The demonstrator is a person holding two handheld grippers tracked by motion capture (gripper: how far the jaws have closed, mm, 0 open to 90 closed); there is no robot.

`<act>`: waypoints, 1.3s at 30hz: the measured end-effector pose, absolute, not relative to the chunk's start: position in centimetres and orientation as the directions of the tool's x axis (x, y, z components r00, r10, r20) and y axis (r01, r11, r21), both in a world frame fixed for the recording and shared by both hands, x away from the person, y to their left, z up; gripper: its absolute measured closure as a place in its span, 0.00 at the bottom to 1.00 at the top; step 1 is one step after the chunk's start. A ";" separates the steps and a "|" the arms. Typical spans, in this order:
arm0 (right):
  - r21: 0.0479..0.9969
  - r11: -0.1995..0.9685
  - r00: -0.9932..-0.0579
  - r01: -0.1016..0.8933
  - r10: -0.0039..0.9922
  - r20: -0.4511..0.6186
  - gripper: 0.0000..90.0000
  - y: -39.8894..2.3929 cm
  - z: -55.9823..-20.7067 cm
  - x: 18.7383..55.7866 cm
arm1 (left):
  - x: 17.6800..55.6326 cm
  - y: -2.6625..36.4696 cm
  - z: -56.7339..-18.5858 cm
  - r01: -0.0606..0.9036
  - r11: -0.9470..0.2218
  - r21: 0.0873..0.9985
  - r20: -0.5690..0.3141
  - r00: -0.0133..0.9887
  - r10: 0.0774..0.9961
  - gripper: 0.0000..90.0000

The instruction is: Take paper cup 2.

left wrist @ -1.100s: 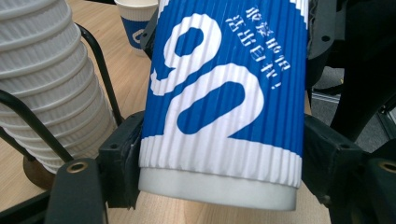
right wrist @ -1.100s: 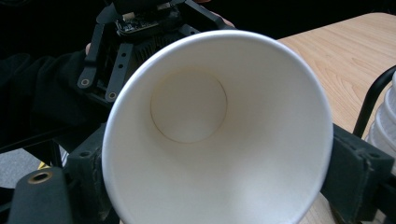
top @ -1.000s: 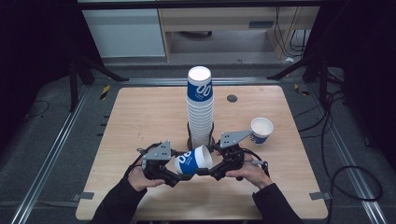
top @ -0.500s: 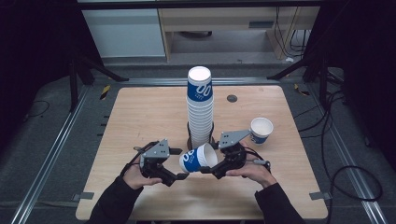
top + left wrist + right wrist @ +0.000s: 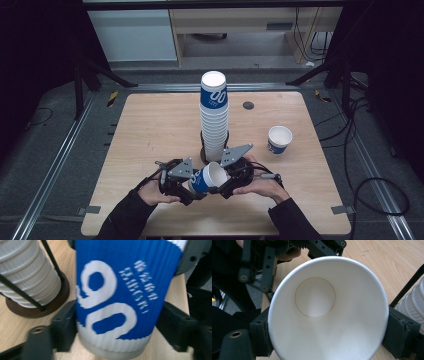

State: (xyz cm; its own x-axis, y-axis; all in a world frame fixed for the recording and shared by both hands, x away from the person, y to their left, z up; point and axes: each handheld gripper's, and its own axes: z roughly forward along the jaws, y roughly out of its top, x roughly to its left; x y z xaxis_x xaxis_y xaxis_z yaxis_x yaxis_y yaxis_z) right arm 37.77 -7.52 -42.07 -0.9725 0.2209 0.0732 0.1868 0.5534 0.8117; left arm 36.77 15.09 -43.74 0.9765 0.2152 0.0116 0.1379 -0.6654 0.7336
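- At the table's near edge, high view: blue paper cup lies sideways between left tongs and right tongs, before the cup stack.
- Left gripper view: ribbed blue wall, white lettering; left tongs, just closing, pinch its base.
- Right gripper view: white interior; right tongs pinch its rim.

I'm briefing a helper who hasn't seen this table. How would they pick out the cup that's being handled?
On the wooden table, find the tall stack of cups in its wire holder. Just in front of it, near the table's edge, the blue and white paper cup lies on its side between the left gripper and right gripper. The other loose cup stands upright alone.
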 end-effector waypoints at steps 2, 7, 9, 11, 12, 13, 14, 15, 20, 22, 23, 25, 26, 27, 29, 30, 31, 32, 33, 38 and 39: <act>0.814 0.548 -0.972 0.191 0.221 0.080 0.17 -7.5 -42.1 37.8 | 36.8 15.2 -43.7 0.148 -0.655 0.741 -0.004 0.976 0.216 0.29; 0.829 0.527 -0.972 0.188 0.219 0.081 0.15 -7.7 -42.0 37.8 | 36.9 15.3 -43.7 0.148 -0.635 0.758 -0.009 0.976 0.217 0.30; 0.854 0.491 -0.972 0.172 0.226 0.066 0.12 -7.9 -41.9 37.9 | 37.1 15.5 -43.6 0.163 -0.623 0.765 -0.024 0.974 0.226 0.30; 0.869 0.466 -0.969 0.166 0.241 0.056 0.08 -8.1 -41.6 38.0 | 37.2 15.6 -43.6 0.174 -0.613 0.771 -0.038 0.973 0.228 0.30; 0.878 0.448 -0.967 0.169 0.249 0.059 0.08 -8.3 -41.4 38.1 | 37.3 15.9 -43.5 0.181 -0.603 0.777 -0.040 0.970 0.239 0.30; 0.891 0.422 -0.965 0.167 0.255 0.060 0.08 -8.6 -41.2 38.1 | 37.4 16.0 -43.5 0.187 -0.596 0.781 -0.044 0.968 0.246 0.30; 0.891 0.422 -0.965 0.167 0.255 0.060 0.08 -8.6 -41.2 38.1 | 37.4 16.0 -43.5 0.187 -0.596 0.781 -0.044 0.968 0.246 0.30; 0.900 0.399 -0.962 0.173 0.263 0.068 0.08 -8.9 -41.0 38.2 | 37.5 16.1 -43.5 0.192 -0.590 0.785 -0.043 0.965 0.257 0.30; 0.927 0.325 -0.946 0.185 0.314 0.078 0.08 -10.7 -40.0 38.4 | 38.0 17.0 -43.4 0.225 -0.535 0.815 -0.053 0.947 0.318 0.30; 0.930 0.318 -0.944 0.186 0.321 0.079 0.08 -10.9 -39.9 38.4 | 38.1 17.4 -43.3 0.235 -0.500 0.834 -0.064 0.940 0.336 0.30; 0.934 0.300 -0.939 0.195 0.333 0.089 0.08 -11.3 -39.8 38.6 | 38.1 17.7 -43.0 0.234 -0.468 0.852 -0.067 0.936 0.346 0.30; 0.937 0.280 -0.935 0.210 0.338 0.109 0.08 -11.6 -39.8 38.7 | 38.0 17.8 -42.8 0.228 -0.443 0.867 -0.063 0.932 0.357 0.30; 0.936 0.280 -0.933 0.213 0.342 0.110 0.07 -11.6 -39.8 38.7 | 38.0 17.8 -42.8 0.228 -0.443 0.867 -0.063 0.932 0.357 0.30; 0.935 0.281 -0.932 0.215 0.344 0.112 0.07 -11.6 -39.8 38.7 | 37.8 17.8 -42.6 0.224 -0.415 0.882 -0.067 0.931 0.359 0.30; 0.936 0.274 -0.935 0.221 0.332 0.123 0.07 -11.4 -39.9 38.7 | 37.6 17.7 -42.4 0.213 -0.404 0.890 -0.060 0.932 0.358 0.30; 0.936 0.272 -0.937 0.223 0.325 0.129 0.07 -11.2 -40.0 38.7 | 37.5 17.6 -42.3 0.207 -0.398 0.894 -0.055 0.932 0.359 0.30; 0.936 0.273 -0.939 0.223 0.319 0.131 0.07 -11.1 -40.1 38.7 | 37.4 17.4 -42.2 0.203 -0.395 0.896 -0.053 0.932 0.357 0.30; 0.935 0.274 -0.941 0.226 0.310 0.137 0.07 -10.9 -40.2 38.7 | 37.4 17.4 -42.2 0.203 -0.395 0.896 -0.053 0.932 0.357 0.30; 0.935 0.274 -0.941 0.226 0.310 0.137 0.07 -10.9 -40.2 38.7 | 37.3 17.3 -42.2 0.199 -0.390 0.899 -0.051 0.932 0.358 0.30; 0.933 0.273 -0.948 0.234 0.277 0.156 0.07 -9.9 -40.7 38.5 | 36.9 16.3 -42.4 0.188 -0.392 0.901 -0.045 0.937 0.346 0.30; 0.934 0.270 -0.949 0.235 0.272 0.160 0.07 -9.8 -40.8 38.5 | 36.8 16.2 -42.5 0.188 -0.396 0.899 -0.048 0.940 0.337 0.30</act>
State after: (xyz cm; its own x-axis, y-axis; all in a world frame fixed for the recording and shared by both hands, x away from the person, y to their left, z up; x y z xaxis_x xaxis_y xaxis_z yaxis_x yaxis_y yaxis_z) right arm 38.49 -9.80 -40.77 -0.9489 0.2716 0.1605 0.2352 0.2701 0.9336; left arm 36.83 16.15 -42.49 0.9404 0.3368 -0.0479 0.1875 -0.3957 0.8990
